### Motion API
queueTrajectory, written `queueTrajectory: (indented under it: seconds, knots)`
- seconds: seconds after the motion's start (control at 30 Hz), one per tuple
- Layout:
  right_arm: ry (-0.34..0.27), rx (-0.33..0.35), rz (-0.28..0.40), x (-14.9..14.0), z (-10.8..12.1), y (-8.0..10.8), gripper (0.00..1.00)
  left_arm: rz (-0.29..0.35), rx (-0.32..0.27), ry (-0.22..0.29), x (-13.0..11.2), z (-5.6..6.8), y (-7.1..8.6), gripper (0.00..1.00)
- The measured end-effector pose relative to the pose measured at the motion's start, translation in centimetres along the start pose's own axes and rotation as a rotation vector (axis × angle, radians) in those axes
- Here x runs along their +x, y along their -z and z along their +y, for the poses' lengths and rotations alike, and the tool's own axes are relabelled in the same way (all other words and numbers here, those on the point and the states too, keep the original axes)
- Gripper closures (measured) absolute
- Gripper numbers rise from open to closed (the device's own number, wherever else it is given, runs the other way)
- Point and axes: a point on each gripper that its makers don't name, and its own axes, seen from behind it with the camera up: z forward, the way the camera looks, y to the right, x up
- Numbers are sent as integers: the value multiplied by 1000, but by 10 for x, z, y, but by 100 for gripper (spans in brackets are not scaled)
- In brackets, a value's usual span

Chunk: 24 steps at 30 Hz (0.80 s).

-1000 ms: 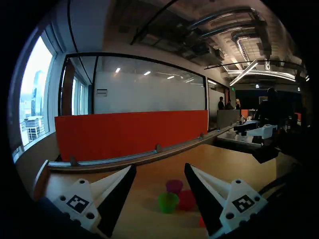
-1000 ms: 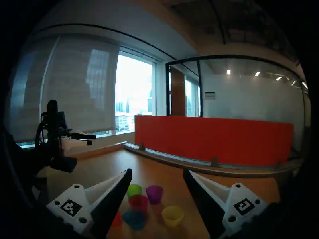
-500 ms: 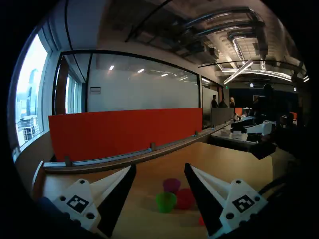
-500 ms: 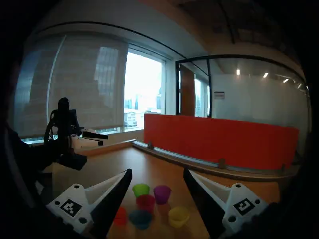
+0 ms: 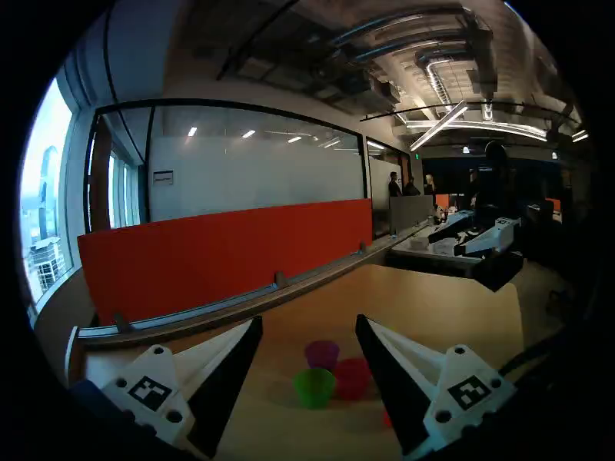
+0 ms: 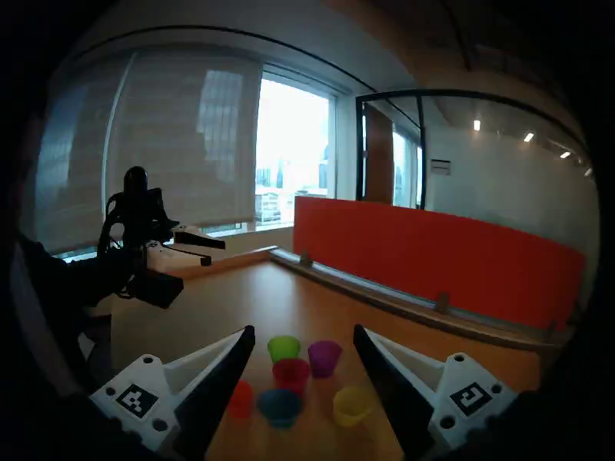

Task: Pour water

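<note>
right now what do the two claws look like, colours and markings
Both match. The left claw and right claw each have two long wedge-shaped fingers tapering to a point, white on the outer side and black on the inner face. Each finger carries a square black-and-white marker tag near its base, with small round holes around it.

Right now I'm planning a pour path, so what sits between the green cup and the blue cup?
The red cup stands between the green cup and the blue cup, as the right gripper view shows.
</note>
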Motion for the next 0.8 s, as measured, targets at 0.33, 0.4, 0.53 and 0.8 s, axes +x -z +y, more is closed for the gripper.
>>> queueTrajectory:
  seconds: [0.33, 0.4, 0.53, 0.8]
  knots:
    - [-4, 14, -46, -17, 2, -3, 1, -34, -27, 13, -16, -4, -11, 11]
    - [-1, 14, -54, -21, 2, -4, 1, -38, -30, 15, -20, -4, -13, 11]
    - [9, 18, -77, -33, 1, -7, 1, -51, -41, 22, -29, -6, -17, 11]
    - [27, 32, -120, -53, -3, -16, 1, -78, -85, 26, -47, -4, -22, 11]
